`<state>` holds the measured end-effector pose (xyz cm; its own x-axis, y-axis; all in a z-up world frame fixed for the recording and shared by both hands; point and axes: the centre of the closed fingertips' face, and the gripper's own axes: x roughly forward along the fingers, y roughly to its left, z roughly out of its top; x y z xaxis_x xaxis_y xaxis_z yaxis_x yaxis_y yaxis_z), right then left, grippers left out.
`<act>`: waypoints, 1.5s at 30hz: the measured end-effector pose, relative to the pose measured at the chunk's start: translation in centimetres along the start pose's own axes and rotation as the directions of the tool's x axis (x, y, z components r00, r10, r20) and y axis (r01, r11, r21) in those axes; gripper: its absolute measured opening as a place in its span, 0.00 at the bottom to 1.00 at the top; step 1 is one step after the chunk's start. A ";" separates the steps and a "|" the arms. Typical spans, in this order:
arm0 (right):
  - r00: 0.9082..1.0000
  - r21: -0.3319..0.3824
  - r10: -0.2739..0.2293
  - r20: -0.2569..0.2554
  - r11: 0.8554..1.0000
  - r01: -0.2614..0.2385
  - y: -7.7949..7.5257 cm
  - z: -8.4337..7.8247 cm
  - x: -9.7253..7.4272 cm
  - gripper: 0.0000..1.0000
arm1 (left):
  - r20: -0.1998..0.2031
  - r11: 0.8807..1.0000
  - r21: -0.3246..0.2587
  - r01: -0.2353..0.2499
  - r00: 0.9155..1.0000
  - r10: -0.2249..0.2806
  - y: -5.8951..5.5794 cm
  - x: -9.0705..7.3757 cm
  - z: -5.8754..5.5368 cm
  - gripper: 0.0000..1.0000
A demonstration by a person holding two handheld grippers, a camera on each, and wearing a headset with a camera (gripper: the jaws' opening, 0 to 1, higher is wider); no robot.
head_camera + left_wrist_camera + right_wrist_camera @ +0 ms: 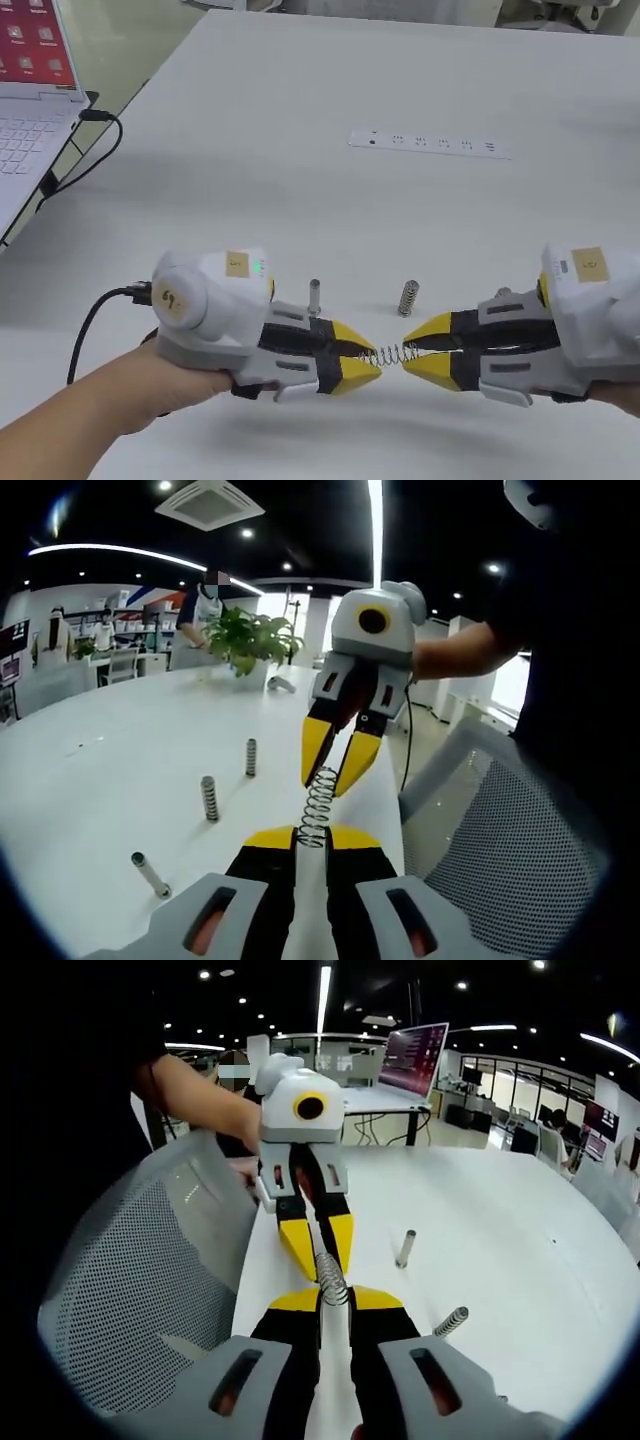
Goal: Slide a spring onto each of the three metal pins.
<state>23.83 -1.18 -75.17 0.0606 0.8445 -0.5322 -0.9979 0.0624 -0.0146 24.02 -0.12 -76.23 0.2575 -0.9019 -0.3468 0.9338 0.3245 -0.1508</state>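
Note:
A small coil spring (391, 353) hangs level above the white table (300, 180), stretched between both grippers. My left gripper (375, 360) is shut on its left end and my right gripper (408, 352) on its right end, tips facing each other. In the left gripper view the spring (318, 805) runs from my own jaws up to the right gripper (338, 776). A bare metal pin (314, 297) stands just behind the left gripper. A pin wearing a spring (409, 297) stands to its right. Another spring-covered pin (251, 757) stands farther off.
A laptop (25, 90) with a black cable (95, 160) sits at the far left edge. A white power strip (428, 143) lies across the back of the table. A mesh chair (520, 830) stands by the near edge.

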 end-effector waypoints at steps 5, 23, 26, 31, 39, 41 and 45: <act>1.000 0.002 -0.003 0.012 1.000 0.003 0.0 0.3 0.2 0.07 | 0.001 1.000 0.000 -0.004 1.000 0.004 0.1 -0.1 0.0 0.02; 0.998 -0.002 0.012 0.057 1.000 -0.012 0.4 2.0 1.0 0.08 | -0.033 1.000 0.020 -0.002 0.999 0.003 0.1 0.1 -0.6 0.02; 0.997 0.005 0.011 0.079 1.000 -0.012 0.5 2.4 1.1 0.08 | -0.038 1.000 0.027 -0.002 0.999 0.003 0.0 0.3 -0.6 0.02; 0.996 -0.001 0.014 0.089 1.000 -0.014 0.9 3.0 1.5 0.08 | -0.046 0.999 0.032 0.004 0.999 -0.002 -0.1 0.5 -0.6 0.02; 0.994 -0.024 0.015 0.110 1.000 -0.013 1.2 3.6 1.9 0.08 | -0.046 0.999 0.034 0.015 0.999 -0.014 -0.4 0.6 -0.5 0.02; 0.993 -0.032 0.015 0.118 0.999 -0.012 1.6 3.6 2.0 0.07 | -0.050 0.999 0.034 0.014 0.999 -0.012 -0.4 0.6 -0.6 0.02; 0.988 -0.021 0.002 0.153 1.000 0.001 1.4 3.9 2.0 0.08 | -0.052 0.999 0.037 0.008 0.999 -0.006 -0.4 0.4 -0.6 0.02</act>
<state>22.60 2.66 -73.00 0.0612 0.9161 -0.3963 -0.9981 0.0525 -0.0330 23.60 -0.42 -76.87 0.2385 -0.8879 -0.3934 0.9443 0.3066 -0.1196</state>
